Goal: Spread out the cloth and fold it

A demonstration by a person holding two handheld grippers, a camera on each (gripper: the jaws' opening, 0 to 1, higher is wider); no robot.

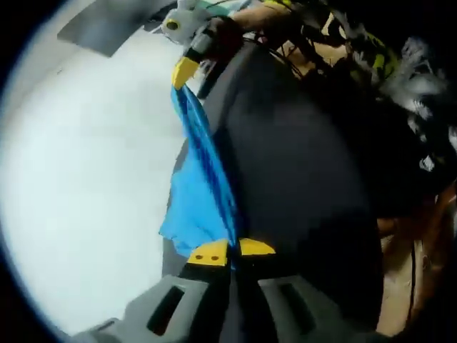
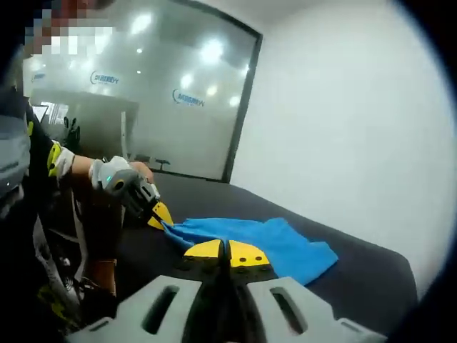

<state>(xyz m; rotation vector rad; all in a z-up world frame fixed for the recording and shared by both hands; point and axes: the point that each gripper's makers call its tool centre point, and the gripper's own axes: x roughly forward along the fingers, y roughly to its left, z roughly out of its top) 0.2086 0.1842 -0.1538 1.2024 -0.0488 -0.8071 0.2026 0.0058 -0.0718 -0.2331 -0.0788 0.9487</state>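
1. While both grippers pinch it, the blue cloth [image 1: 202, 187] hangs stretched between them over a dark table [image 1: 300, 186].
2. Left gripper view: left gripper [image 1: 230, 251] at the bottom, yellow-tipped jaws closed together on one corner of the cloth.
3. Same view: right gripper [image 1: 187, 70] at the top, its yellow tip clamped on the far end of the cloth; the cloth runs as a narrow bunched band from there, widening toward the left gripper.
4. Same view: a pale wall [image 1: 86, 186] fills the left side, and a person's patterned sleeve [image 1: 357, 50] shows at upper right.
5. Right gripper view: right gripper [image 2: 227, 253] at the bottom, yellow tips shut with the cloth [image 2: 264, 244] edge between them.
6. Same view: left gripper [image 2: 160, 214] comes in from the left, held by a hand [image 2: 114, 175], its yellow tip closed on the other end of the cloth.
7. Same view: most of the cloth lies rumpled on the table [image 2: 371, 271], spreading right of the jaws; the edge between the two grippers is lifted slightly.
8. Same view: a glass partition [image 2: 164, 93] with reflected lights stands behind the table, and a white wall [image 2: 350, 128] is on the right.
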